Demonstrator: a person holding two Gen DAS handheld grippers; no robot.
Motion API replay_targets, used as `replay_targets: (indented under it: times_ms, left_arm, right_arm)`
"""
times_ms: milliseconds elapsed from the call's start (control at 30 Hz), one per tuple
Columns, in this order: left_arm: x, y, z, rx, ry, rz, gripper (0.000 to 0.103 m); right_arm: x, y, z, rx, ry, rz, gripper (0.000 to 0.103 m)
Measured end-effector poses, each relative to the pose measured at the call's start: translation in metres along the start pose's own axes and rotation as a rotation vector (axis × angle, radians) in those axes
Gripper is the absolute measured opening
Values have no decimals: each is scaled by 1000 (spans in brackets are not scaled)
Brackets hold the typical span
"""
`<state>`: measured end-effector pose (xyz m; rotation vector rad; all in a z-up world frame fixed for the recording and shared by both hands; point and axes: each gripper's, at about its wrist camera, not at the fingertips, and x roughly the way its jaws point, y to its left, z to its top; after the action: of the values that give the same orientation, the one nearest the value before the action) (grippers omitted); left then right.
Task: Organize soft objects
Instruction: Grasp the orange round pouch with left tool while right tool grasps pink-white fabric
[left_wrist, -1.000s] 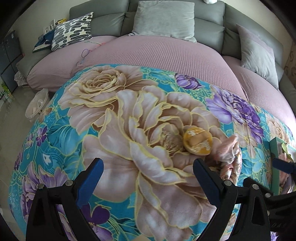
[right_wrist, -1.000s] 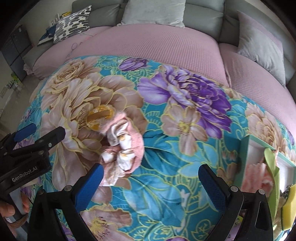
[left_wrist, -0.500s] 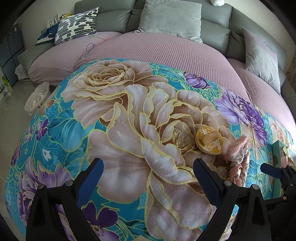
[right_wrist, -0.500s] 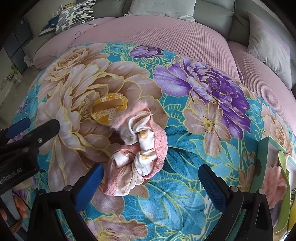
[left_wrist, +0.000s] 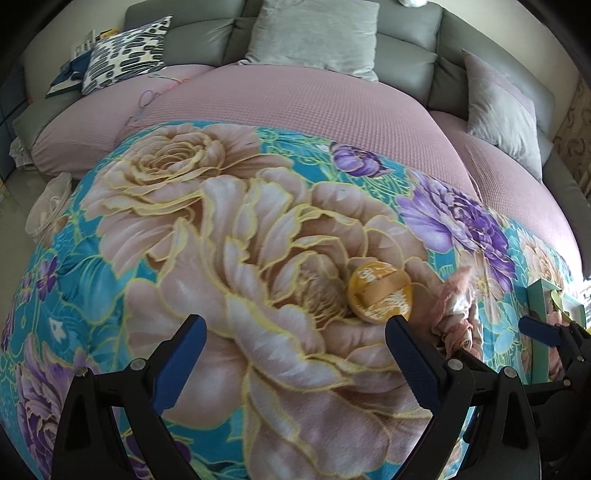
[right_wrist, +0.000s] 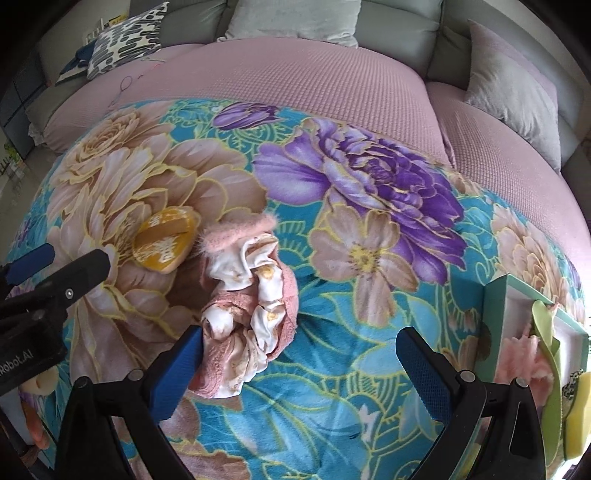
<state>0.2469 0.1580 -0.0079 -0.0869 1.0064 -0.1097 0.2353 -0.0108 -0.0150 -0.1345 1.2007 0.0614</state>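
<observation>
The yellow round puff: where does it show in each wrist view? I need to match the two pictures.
Left wrist: yellow puff sits right of centre on the floral blanket, just above the right finger's tip.
Right wrist: same puff lies at left, beside the left gripper.
Shared landmark: the pink-and-white cloth bundle, just right of the puff in both.

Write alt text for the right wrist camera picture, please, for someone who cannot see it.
A crumpled pink and white cloth lies on a floral blanket just ahead of the open right gripper, beside a round yellow pad. A green box sits at right.
</observation>
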Motion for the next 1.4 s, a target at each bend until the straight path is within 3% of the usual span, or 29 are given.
replay_targets:
  times_ms: [333,767,833,900,1100,1200,1400]
  left_arm:
    - [19,-28,6,79,39,-56,98]
    - [40,-43,15,145,57,-35,97]
    - [42,-47,16,161,54,-45,93]
    - [44,-52,16,179,60,-56,80]
    - [47,-56,18,203,66,-61,64]
    - [46,-56,18,199,71,-79,51]
    - [41,-52,18,195,58,-87,49]
  right_arm:
    - [-1,-20,3,30,-7,-22,103]
    - [-1,-20,3,21,-8,-13,103]
    - [0,-20,3,20,-8,-12,103]
    - [0,-20,4,17,-6,-7,103]
    - [1,-17,4,7,-6,10,103]
    - [0,-15,5,2,-12,22,92]
    - [0,-5,5,-31,-13,69,69]
